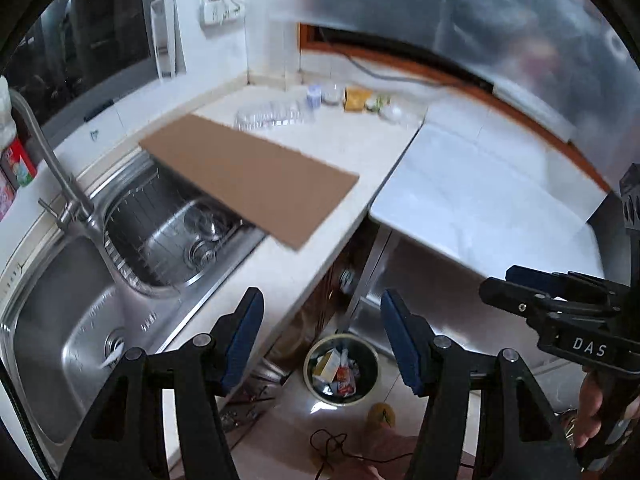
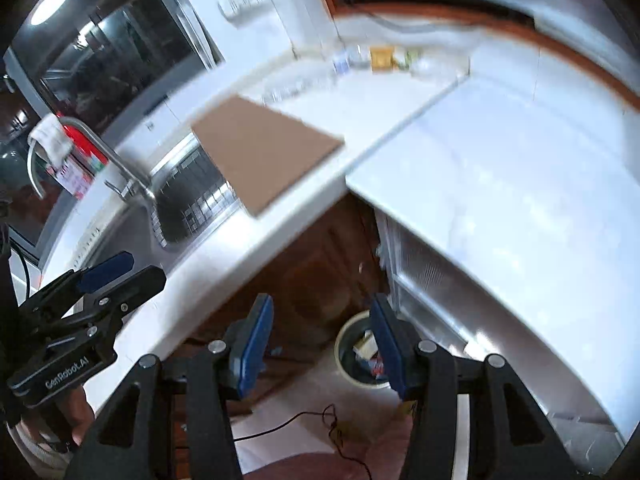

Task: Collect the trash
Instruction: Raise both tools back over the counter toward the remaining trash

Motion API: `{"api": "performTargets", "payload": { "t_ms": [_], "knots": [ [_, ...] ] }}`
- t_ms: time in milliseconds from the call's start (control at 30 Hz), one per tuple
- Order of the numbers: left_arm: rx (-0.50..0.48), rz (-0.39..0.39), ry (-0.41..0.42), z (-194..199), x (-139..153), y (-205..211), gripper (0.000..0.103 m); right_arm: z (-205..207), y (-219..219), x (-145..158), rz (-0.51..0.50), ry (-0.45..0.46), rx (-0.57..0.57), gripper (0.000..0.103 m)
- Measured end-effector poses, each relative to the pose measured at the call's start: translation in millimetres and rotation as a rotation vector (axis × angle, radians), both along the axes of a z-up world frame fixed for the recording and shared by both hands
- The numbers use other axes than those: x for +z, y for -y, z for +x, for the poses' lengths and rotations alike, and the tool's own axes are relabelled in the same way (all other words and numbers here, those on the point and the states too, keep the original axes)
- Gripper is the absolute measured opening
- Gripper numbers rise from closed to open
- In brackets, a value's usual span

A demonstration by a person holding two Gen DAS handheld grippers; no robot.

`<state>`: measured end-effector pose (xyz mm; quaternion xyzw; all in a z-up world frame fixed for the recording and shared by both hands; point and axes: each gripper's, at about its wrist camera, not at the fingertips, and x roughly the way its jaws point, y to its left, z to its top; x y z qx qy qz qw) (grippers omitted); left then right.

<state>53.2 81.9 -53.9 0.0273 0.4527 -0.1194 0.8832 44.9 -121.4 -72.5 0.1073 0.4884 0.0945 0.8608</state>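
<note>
Both grippers hang above the kitchen floor with their blue pads parted and nothing between them: the left gripper (image 1: 322, 336) roughly half open, the right gripper (image 2: 322, 340) likewise. The trash bin (image 1: 341, 368), holding wrappers and a carton, stands on the floor between and below the left fingers. Beyond the fingertips, a cardboard sheet (image 1: 248, 178) lies across the sink (image 1: 60, 340) and counter (image 1: 360, 148).
</note>
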Motion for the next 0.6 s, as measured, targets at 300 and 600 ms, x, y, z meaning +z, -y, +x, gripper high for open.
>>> {"api": "performTargets", "payload": {
  "t_ms": [300,600],
  "knots": [
    [-0.012,0.001,0.073,32.4,60.5,-3.8,0.07,28.7,11.2,65.6,-0.022,0.091,0.012,0.055],
    [0.04,0.029,0.142,119.2,112.5,18.8,0.078,121.7,65.5,103.7,-0.097,0.188,0.044,0.06]
  ]
}}
